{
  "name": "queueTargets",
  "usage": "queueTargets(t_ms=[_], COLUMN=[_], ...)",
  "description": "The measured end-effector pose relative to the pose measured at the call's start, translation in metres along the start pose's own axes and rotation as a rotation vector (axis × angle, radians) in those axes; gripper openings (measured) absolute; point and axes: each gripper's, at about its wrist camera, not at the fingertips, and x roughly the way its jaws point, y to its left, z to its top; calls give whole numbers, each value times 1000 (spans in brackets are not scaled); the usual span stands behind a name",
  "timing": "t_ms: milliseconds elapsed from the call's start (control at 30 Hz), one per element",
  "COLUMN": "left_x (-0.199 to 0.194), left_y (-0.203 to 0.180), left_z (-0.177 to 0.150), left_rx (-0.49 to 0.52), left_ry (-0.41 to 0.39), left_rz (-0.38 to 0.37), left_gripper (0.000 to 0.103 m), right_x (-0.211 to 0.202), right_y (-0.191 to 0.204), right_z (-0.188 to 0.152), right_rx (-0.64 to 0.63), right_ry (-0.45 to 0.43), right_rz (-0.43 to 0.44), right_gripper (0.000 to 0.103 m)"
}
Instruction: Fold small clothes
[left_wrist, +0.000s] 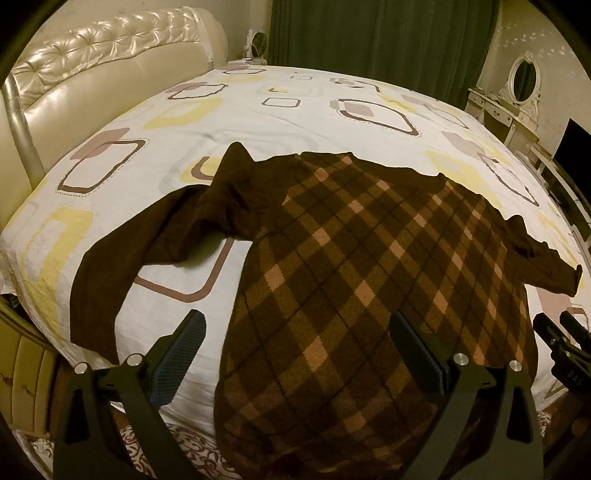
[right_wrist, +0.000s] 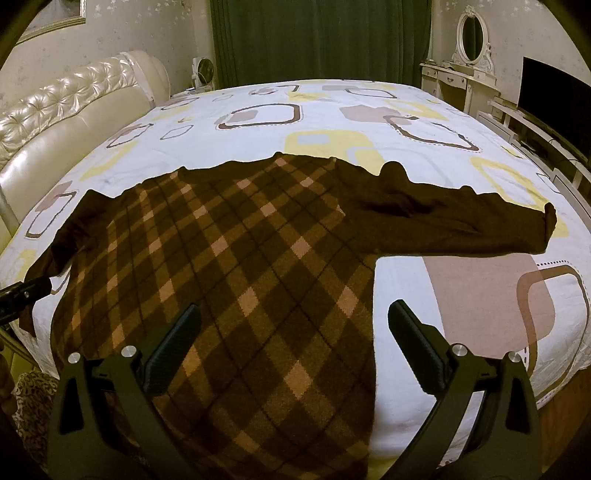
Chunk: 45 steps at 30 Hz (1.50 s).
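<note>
Garment: brown sweater, spread flat on the bed, hem end towards me and running off the near edge; napped knit, front in a diagonal check of dark brown, mid brown and pale tan diamonds.
Sleeves: plain dark brown, no check. Left sleeve lies rumpled and bent, cuff near the bed's near-left edge. Right sleeve lies stretched out straight to the right, cuff flat on the sheet.
Bedding: smooth pale sheet printed with rounded squares in yellow, dusty pink and brown outline; a few shallow creases.
My left gripper: jaws wide, holding nothing; ribbed dark pads, one over bare sheet just left of the sweater's side edge, the other over the check.
My right gripper: jaws wide, empty; one pad over the check, the other over bare sheet just right of the sweater's side edge.
Left view only: the bent sleeve in full; patterned floor below the bed edge; my right gripper's black body at the far right.
Right view only: the straight sleeve to its cuff; a dark screen on a low stand.
Surround: tufted glossy cream headboard on the left, green curtain behind, white dresser with oval mirror on the right.
Open room: broad bare sheet beyond the collar and to the right under the straight sleeve; less on the left, where the bed edge is near.
</note>
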Motion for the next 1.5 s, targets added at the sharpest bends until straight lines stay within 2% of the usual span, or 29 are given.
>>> queueTargets(t_ms=[300, 500, 600, 733, 833, 867, 900, 933, 967, 1067, 1133, 1233, 1433, 1500], left_x=[1, 3, 3, 0, -2, -1, -2, -1, 0, 6, 13, 26, 41, 43], left_y=[-1, -2, -1, -1, -3, -3, -3, -3, -3, -1, 1, 5, 5, 5], left_z=[-1, -2, -2, -2, -1, -1, -1, -1, 0, 3, 4, 5, 1, 0], left_rx=[11, 31, 9, 11, 15, 9, 13, 9, 9, 7, -11, -47, -48, -43], left_ry=[17, 58, 31, -1, -5, -2, -26, -22, -20, -11, 11, 69, 107, 110], left_rz=[17, 42, 2, -15, -11, -16, -7, -7, -7, 2, 9, 16, 51, 59], left_gripper=[99, 99, 99, 99, 99, 99, 99, 99, 99, 99, 99, 99, 99, 99], right_x=[-3, -15, -23, -33, -38, -36, -33, -29, -21, 6, 24, 47, 85, 92], right_y=[-14, -51, -82, -142, -208, -242, -260, -282, -311, -369, -390, -404, -425, -430], right_z=[10, 30, 43, 61, 77, 85, 89, 93, 97, 101, 106, 112, 114, 111], right_rx=[42, 121, 181, 270, 352, 393, 415, 445, 494, 603, 626, 623, 647, 660], right_ry=[-11, -40, -68, -104, -134, -130, -114, -91, -57, 46, 82, 121, 200, 214], right_rz=[8, 15, 1, -29, -133, -204, -239, -282, -325, -365, -381, -384, -367, -359], right_gripper=[101, 101, 101, 101, 100, 95, 88, 67, 60, 60, 60, 60, 60, 54])
